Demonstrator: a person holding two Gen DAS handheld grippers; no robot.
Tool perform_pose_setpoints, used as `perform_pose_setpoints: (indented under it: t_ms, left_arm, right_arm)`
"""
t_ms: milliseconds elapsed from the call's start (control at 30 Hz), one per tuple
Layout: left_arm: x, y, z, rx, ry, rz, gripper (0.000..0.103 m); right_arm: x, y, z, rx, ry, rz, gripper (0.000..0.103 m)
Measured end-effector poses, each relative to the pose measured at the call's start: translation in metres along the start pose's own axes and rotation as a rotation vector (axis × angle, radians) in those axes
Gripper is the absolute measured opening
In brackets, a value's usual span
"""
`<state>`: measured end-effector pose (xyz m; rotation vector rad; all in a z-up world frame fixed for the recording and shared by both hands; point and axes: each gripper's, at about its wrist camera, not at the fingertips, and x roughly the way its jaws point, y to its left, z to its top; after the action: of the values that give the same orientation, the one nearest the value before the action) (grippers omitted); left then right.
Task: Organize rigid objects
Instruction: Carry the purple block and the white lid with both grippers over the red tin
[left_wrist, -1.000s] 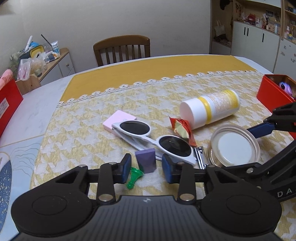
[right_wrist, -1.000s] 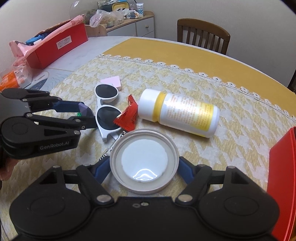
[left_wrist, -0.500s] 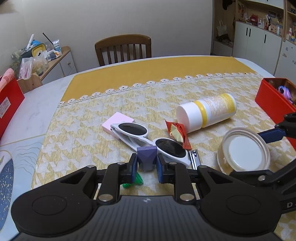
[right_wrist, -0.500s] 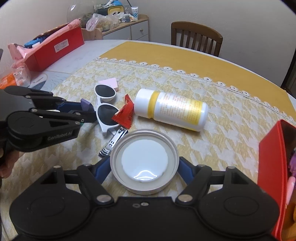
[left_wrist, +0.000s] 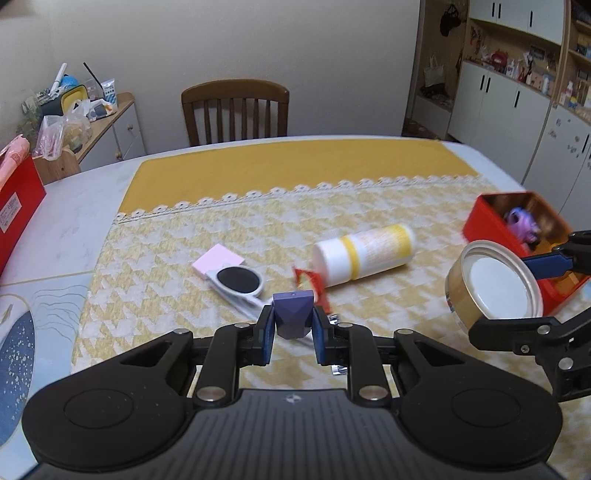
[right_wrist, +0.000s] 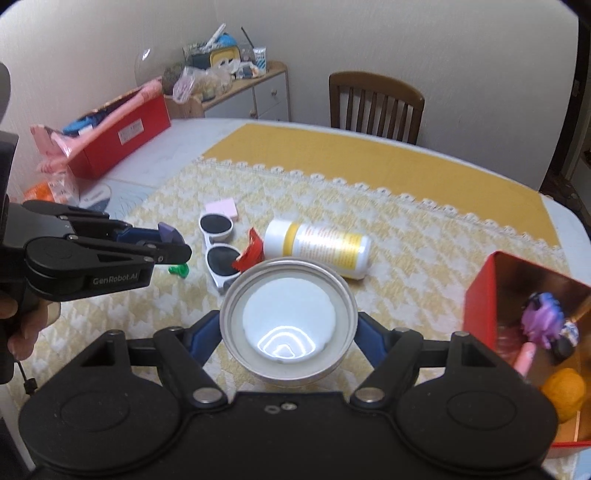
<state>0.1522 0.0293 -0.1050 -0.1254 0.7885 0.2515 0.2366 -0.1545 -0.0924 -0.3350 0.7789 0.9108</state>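
Left gripper (left_wrist: 292, 328): we see its blue pads pressed on the two sides of a small purple block (left_wrist: 293, 312), which sits between them clear of the cloth.
Right gripper (right_wrist: 288, 334): spread wide around a round tin (right_wrist: 288, 325) with a silver rim and white inside, its pads against the tin's sides; the tin is carried above the cloth.
From the left wrist view: we see the tin (left_wrist: 493, 286) tilted, near the red box (left_wrist: 484, 221) at the right edge of the surface.
Red box: open, with a purple toy (right_wrist: 543, 319) and an orange ball (right_wrist: 565, 393) inside.
Surface (left_wrist: 74, 218): a pale top covered by a yellow-and-white patterned cloth (left_wrist: 166, 251) with a lace edge and a plain yellow band toward the far edge.
Middle of the cloth: white sunglasses (right_wrist: 218, 254) with dark lenses, one end over a pink pad (right_wrist: 223, 208); a red wrapper (right_wrist: 251, 254) beside them; a white and yellow bottle (right_wrist: 317, 247) lying on its side.
Near the sunglasses: a small green piece (right_wrist: 179, 270) on the cloth, below the left gripper's fingers.
Left edge of the surface: a long red carton (right_wrist: 122, 138) with pink things on it.
Room: a wooden chair (left_wrist: 234, 110) at the far edge, a cluttered low cabinet (left_wrist: 110, 125) by the wall, white cupboards (left_wrist: 517, 107) to the right.
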Motion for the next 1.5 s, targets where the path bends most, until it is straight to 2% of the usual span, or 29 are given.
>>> perform_pose_setpoints:
  t_ms: [367, 567, 733, 867, 1133, 1267, 1500]
  left_arm:
    - [-0.029, -0.029, 0.023, -0.022, -0.011, -0.077, 0.021]
    - [-0.026, -0.056, 0.032, -0.022, 0.015, -0.126, 0.021]
    - [-0.023, -0.088, 0.04, 0.015, 0.015, -0.153, 0.021]
    - [-0.017, -0.119, 0.046, 0.038, 0.028, -0.186, 0.021]
    - [0.0, -0.188, 0.054, 0.135, 0.061, -0.249, 0.021]
    - [0.011, -0.217, 0.059, 0.188, 0.064, -0.256, 0.021]
    - [0.05, -0.247, 0.078, 0.201, 0.126, -0.25, 0.021]
  right_arm:
    - [-0.049, -0.033, -0.005, 0.025, -0.048, -0.039, 0.076]
    - [-0.068, -0.062, -0.016, 0.052, -0.063, -0.087, 0.076]
    - [-0.079, -0.092, -0.025, 0.086, -0.069, -0.121, 0.076]
    - [-0.081, -0.12, -0.03, 0.151, -0.073, -0.12, 0.076]
    - [-0.081, -0.169, -0.04, 0.141, -0.062, -0.171, 0.076]
    - [-0.08, -0.192, -0.044, 0.133, -0.05, -0.182, 0.076]
    - [-0.069, -0.217, -0.044, 0.071, -0.021, -0.199, 0.076]
